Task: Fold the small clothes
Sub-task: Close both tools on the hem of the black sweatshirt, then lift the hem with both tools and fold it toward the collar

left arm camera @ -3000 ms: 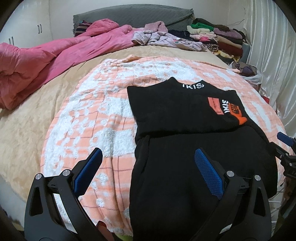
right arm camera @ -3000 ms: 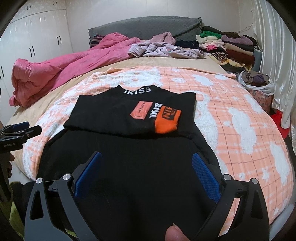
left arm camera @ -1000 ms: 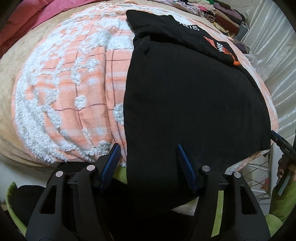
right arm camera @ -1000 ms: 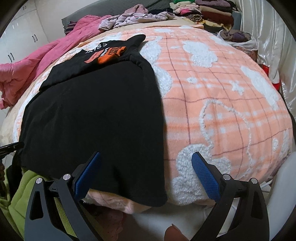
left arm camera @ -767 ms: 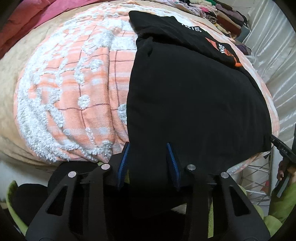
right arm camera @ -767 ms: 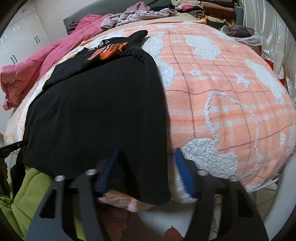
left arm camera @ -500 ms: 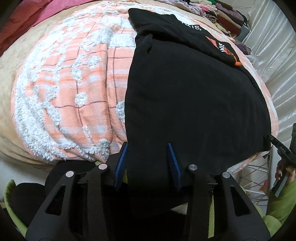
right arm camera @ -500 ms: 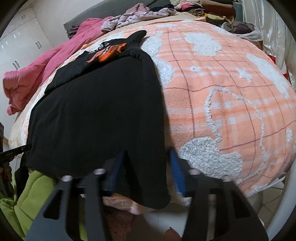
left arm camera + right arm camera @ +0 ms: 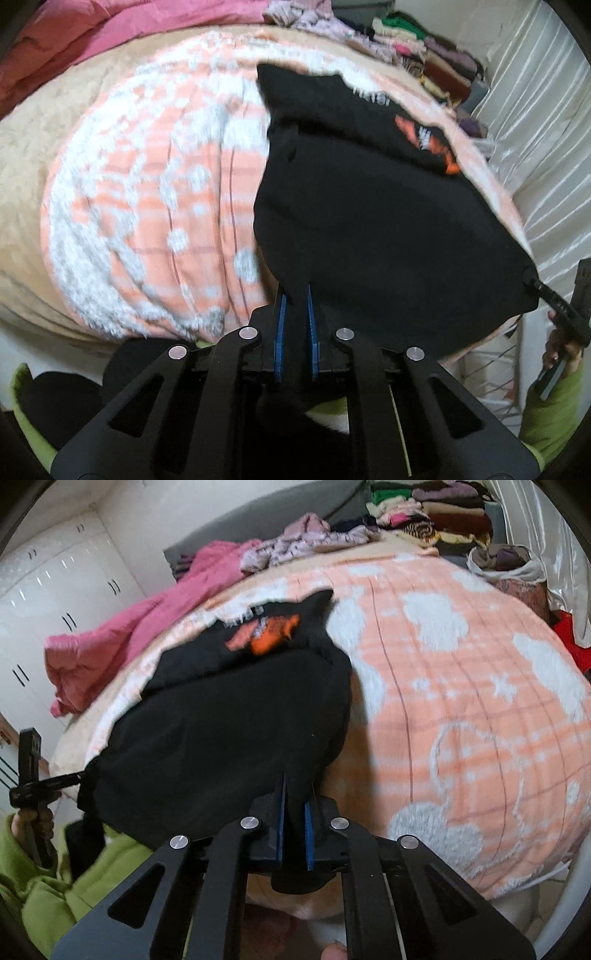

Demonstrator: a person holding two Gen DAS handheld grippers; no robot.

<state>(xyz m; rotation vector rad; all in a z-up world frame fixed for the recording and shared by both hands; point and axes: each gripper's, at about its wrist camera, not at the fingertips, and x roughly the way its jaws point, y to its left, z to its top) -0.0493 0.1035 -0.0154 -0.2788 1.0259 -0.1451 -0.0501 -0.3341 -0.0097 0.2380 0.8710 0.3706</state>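
Where it drapes over the near edge of the orange-checked blanket (image 9: 461,686), the black shirt (image 9: 369,221), orange print at its far end, is pinched at both hem corners: left gripper (image 9: 295,295) and right gripper (image 9: 295,794) clamped tight, angled downward.

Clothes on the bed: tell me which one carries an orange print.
The black garment spread on the peach checked blanket, held at its near hem by both grippers. The pink quilt, lilac garment and folded stack lie beyond it.
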